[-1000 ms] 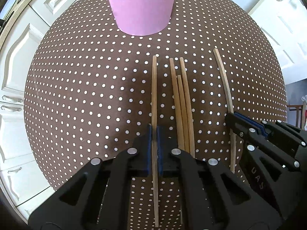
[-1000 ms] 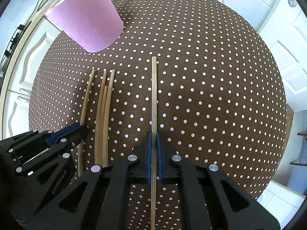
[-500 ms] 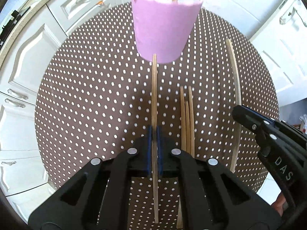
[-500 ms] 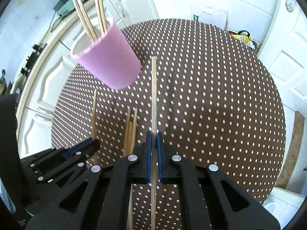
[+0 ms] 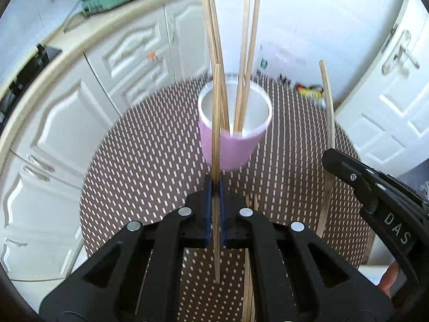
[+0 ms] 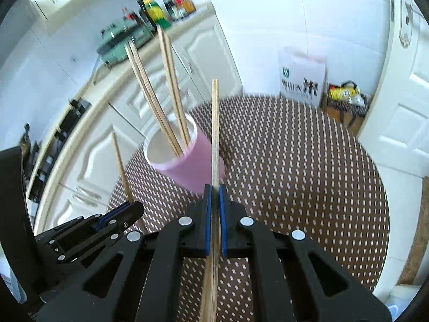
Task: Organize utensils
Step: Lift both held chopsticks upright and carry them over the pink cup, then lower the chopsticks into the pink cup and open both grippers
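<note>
The pink cup (image 5: 233, 134) stands upright on the dotted brown tablecloth (image 5: 139, 166), toward the far side of the round table. Four wooden chopsticks (image 5: 248, 61) already stand in it, leaning apart in two pairs (two to the left of the opening, two to the right).

The left gripper (image 5: 215, 187) is clamped on one chopstick (image 5: 216, 123) at about mid-length; the stick is clear of the cloth and its far end lines up with the cup's mouth, though whether the tip is over the rim or short of it cannot be told from this view. The right gripper (image 6: 213, 193) is likewise closed tight on a second chopstick (image 6: 214, 134), held off the table just to the right of the cup and not yet above the opening.

On the cloth below the left gripper, further chopsticks (image 5: 249, 281) lie loose, partly hidden behind the jaws; their count cannot be read here.

Assessment: the task is judged roughly half done. Four sticks are stowed, two are in hand and awaiting insertion, and the loose ones remain to be collected. Both held sticks must be tipped steeply to drop in, and the sticks already leaning in the cup narrow the free opening.

Beyond the table: white cabinets (image 5: 88, 102), a white door (image 5: 388, 94), and bottles (image 6: 171, 2) on a counter.
</note>
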